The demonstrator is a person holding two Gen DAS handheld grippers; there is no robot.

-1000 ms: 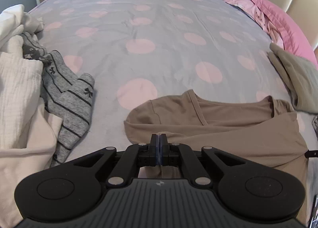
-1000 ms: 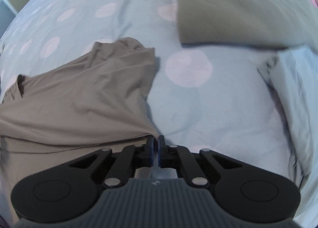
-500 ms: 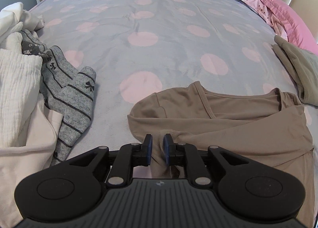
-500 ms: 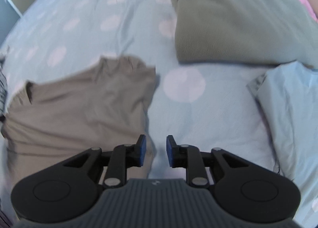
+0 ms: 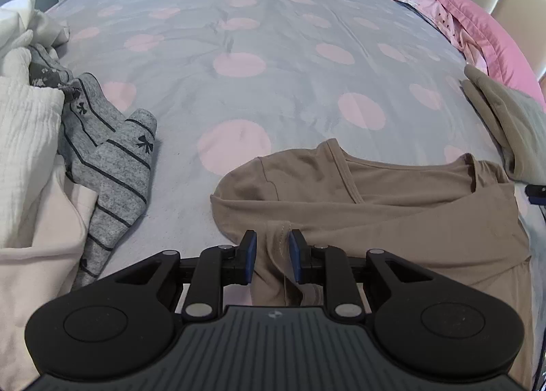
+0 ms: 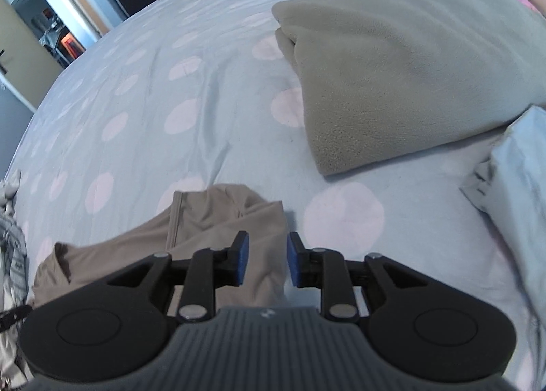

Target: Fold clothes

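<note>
Left wrist view: brown shirt (image 5: pixel 392 206) lying half-folded on bed (image 5: pixel 273 60), left tongs (image 5: pixel 272 256) parted astride a loose ridge. Right tongs (image 6: pixel 268 259) parted too, gripping nothing, likely freeing the fold.

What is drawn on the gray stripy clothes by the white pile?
Little black bows, between thin dark stripes on the gray striped garment. The left wrist view shows them best.

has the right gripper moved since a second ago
Yes. The right gripper has backed away from the folded olive blanket, which now lies farther up the view, and its jaws have opened off the tan shirt.
</note>
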